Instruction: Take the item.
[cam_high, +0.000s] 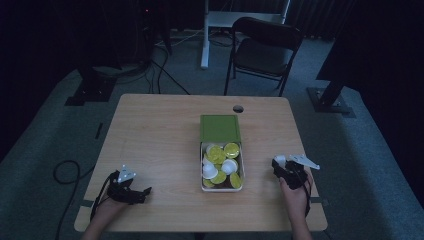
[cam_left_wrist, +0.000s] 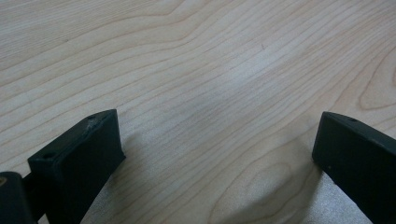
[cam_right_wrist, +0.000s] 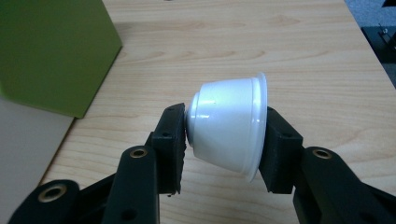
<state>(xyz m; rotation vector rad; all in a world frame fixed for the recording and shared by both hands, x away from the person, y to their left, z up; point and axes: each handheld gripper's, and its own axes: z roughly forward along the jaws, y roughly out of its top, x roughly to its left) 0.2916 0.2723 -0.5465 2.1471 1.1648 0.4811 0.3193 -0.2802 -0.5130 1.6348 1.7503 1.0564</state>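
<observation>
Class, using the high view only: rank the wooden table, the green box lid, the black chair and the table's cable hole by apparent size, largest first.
1. wooden table
2. black chair, though farther back, so its true size is unsure
3. green box lid
4. cable hole

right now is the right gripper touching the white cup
Touching. The right gripper view shows the white cup lying sideways in the right gripper, one jaw pressed on its base and the other against its rim, lifted off the table.

A white capsule (cam_right_wrist: 227, 133) lies sideways, pinched between black jaws right of the box (cam_high: 203, 172). That open box, mid-table, holds seemingly yellow-lidded and white capsules (cam_high: 222, 165)
</observation>
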